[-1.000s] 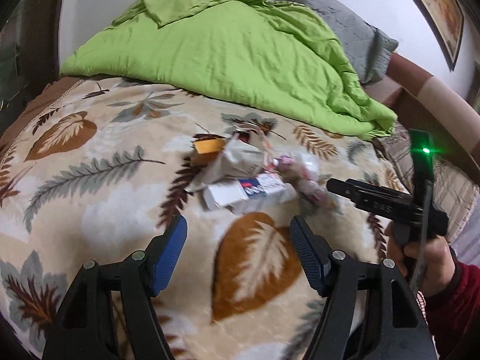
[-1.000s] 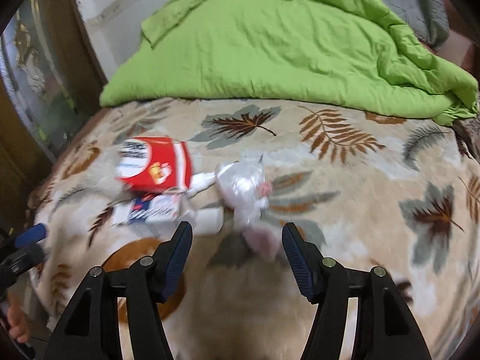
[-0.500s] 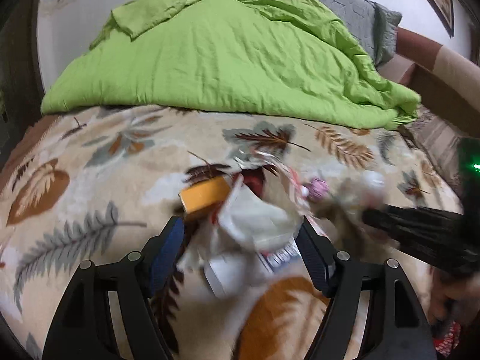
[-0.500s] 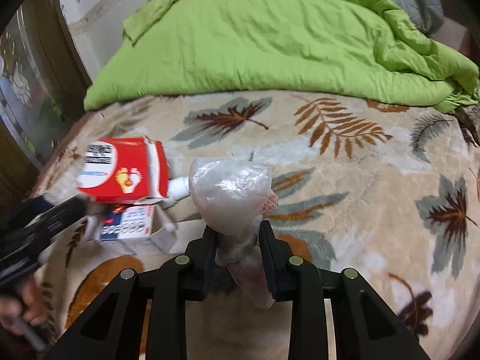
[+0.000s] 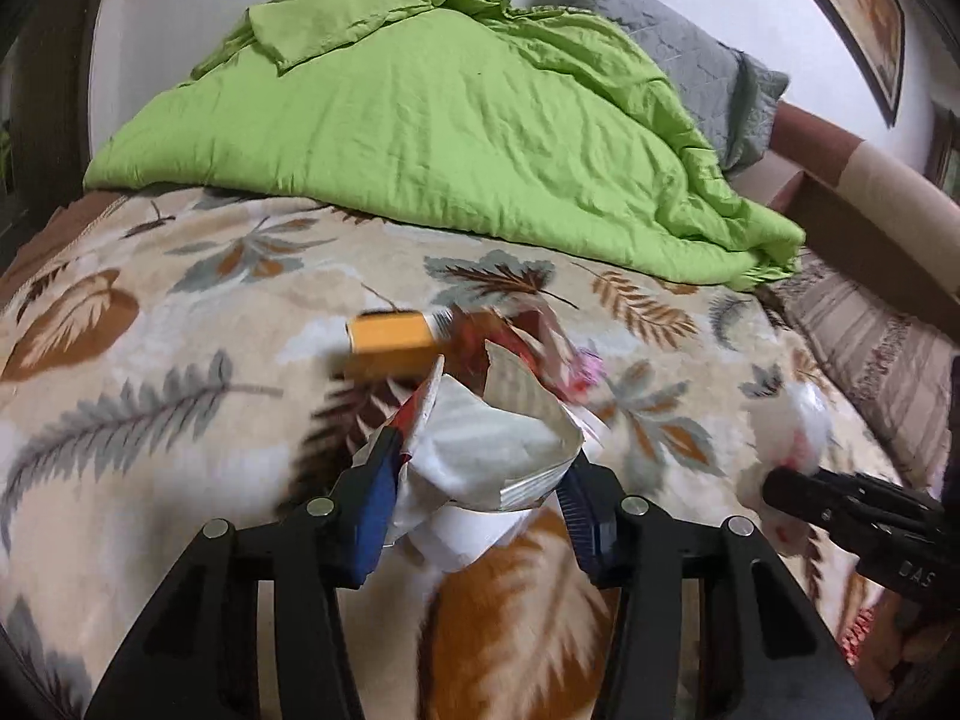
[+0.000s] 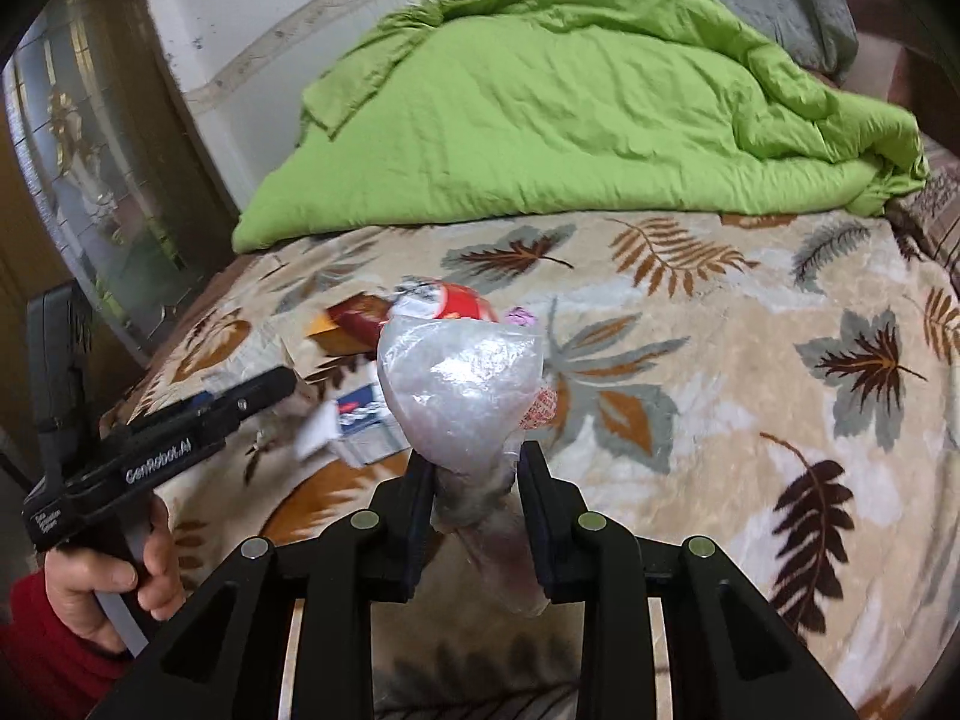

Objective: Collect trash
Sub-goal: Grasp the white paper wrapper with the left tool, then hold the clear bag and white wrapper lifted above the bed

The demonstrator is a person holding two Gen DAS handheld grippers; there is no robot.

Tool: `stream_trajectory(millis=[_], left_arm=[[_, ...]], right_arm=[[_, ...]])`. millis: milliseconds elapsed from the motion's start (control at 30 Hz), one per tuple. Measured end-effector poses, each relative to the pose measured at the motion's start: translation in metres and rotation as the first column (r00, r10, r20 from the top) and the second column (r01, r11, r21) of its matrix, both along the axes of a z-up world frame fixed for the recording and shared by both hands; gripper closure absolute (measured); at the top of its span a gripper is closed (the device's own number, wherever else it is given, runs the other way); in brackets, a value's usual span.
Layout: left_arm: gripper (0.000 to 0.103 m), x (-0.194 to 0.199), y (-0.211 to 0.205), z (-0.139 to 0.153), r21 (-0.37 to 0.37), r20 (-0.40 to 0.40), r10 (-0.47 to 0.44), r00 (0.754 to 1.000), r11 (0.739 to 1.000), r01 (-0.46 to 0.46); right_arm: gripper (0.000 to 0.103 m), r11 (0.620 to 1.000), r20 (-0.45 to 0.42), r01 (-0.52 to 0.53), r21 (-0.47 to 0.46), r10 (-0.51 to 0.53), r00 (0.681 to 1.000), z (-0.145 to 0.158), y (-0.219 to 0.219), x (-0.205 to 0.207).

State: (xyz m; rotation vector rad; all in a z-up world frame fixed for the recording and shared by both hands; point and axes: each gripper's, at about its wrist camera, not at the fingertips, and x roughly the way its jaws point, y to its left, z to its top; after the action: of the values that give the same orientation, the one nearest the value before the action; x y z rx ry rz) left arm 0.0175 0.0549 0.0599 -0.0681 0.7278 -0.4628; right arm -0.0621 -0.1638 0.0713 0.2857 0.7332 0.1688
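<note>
Your left gripper [image 5: 480, 516] is clamped on the torn white wrapper [image 5: 486, 450], your right gripper [image 6: 474, 498] pinches the plastic bag [image 6: 459, 390], and the orange box [image 5: 393, 339] (blurred) lies on the blanket [image 5: 180, 324] straight ahead of the left one, long side crosswise.

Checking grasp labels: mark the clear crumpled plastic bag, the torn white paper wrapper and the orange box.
Clear crumpled plastic bag [image 6: 462, 384], right wrist view, bulging middle.
Torn white paper wrapper [image 5: 486, 450], left wrist view, centre.
Orange box [image 5: 390, 339], left wrist view, front face.

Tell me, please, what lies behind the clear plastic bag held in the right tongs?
Behind the plastic bag lie a red carton, a dark red packet and something pink; whatever the bag covers stays hidden.
</note>
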Motion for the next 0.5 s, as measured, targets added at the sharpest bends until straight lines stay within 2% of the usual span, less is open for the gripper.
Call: stream_trajectory(millis=[200, 367, 500], left_arm=[[0.054, -0.057, 0.007, 0.007, -0.018, 0.029, 0.007, 1.000, 1.000, -0.006], [0.054, -0.109, 0.000, 0.009, 0.061, 0.142, 0.044, 0.989, 0.997, -0.053], [0.054, -0.121, -0.005, 0.008, 0.105, 0.170, 0.057, 0.984, 0.992, -0.076]], right_arm=[[0.073, 0.999, 0.030, -0.008, -0.037, 0.009, 1.000, 0.005, 0.023, -0.031], [0.073, 0.998, 0.003, -0.007, -0.060, 0.007, 1.000, -0.007, 0.033, -0.051], [0.073, 0.997, -0.010, 0.002, -0.072, -0.003, 1.000, -0.015, 0.035, -0.060]])
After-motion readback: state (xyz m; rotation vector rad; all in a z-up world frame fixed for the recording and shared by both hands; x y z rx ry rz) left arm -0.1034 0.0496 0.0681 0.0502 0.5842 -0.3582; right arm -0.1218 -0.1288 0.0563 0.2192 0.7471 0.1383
